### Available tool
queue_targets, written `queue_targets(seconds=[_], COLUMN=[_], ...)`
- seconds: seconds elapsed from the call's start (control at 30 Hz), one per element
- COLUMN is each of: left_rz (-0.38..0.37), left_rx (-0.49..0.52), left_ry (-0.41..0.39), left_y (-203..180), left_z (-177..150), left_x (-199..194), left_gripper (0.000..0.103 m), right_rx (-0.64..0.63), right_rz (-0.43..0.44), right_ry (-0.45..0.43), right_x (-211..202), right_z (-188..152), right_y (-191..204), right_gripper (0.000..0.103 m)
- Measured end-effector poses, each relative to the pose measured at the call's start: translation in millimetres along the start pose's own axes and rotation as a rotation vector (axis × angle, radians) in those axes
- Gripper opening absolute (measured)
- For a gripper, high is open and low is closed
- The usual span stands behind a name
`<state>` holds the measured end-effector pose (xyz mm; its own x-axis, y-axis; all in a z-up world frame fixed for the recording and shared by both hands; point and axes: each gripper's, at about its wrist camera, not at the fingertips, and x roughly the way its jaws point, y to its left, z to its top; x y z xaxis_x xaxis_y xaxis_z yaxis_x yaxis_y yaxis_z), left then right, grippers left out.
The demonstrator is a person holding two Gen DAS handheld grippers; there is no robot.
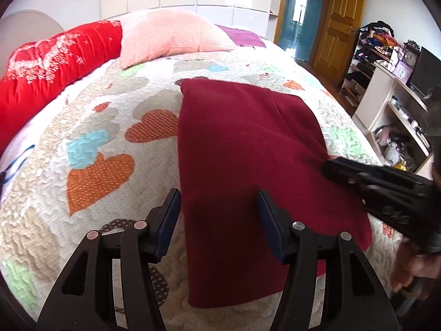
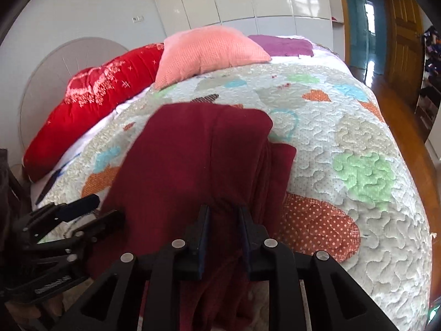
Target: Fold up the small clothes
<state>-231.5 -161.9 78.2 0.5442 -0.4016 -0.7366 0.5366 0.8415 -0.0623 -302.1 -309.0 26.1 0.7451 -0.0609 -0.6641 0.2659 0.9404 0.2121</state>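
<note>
A dark red garment (image 1: 242,143) lies folded lengthwise on the quilted bed; in the right wrist view it (image 2: 193,151) fills the middle. My left gripper (image 1: 219,201) is open and empty, its jaws straddling the garment's near left edge just above the cloth. My right gripper (image 2: 223,215) is closed on a bunched fold at the garment's near right side. From the left wrist view the right gripper (image 1: 335,169) reaches in at the garment's right edge. The left gripper (image 2: 91,209) shows at the lower left of the right wrist view.
The bed carries a heart-patterned quilt (image 1: 110,138), a pink pillow (image 1: 171,38), a red bolster (image 1: 55,63) and a purple cloth (image 1: 245,37) at the far end. Shelves (image 1: 391,102) with clutter stand to the right, beyond the bed's edge, near a wooden door (image 1: 339,19).
</note>
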Motion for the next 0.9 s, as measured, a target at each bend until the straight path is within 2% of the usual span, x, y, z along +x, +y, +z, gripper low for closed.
queue_targets(seconds=[0.1,0.13,0.23,0.37,0.8,0.9], left_rz=[0.019,0.025,0.034,0.054,0.084,0.087], left_rx=[-0.016,-0.019,-0.033,-0.036,-0.054,-0.054], left_ry=[-0.021,-0.031,-0.064,-0.093,-0.144,-0.147], left_y=[2,2,4,4,6,6], left_z=[0,1,1,-1,-3,-3], left_x=[-7,-10,-19,-29,-47,-47], left_gripper=[0.057,0.058,0.067,0.068,0.068,0.068], right_rx=[-0.001,-0.003,-0.022,-0.042,-0.022,-0.021], right_rz=[0.018,0.014,-0.020,-0.054,-0.040,-0.041], right_ry=[-0.058,-0.083,-0.123,-0.146,-0.155,-0.156], right_x=[-24,-32,-47,-54,-62,-63], right_z=[-4,-6,-11,-17,-26,-26], right_y=[7,10,19,25,20,19], right_gripper=[0.045,0.049,0.049,0.049,0.051,0.055])
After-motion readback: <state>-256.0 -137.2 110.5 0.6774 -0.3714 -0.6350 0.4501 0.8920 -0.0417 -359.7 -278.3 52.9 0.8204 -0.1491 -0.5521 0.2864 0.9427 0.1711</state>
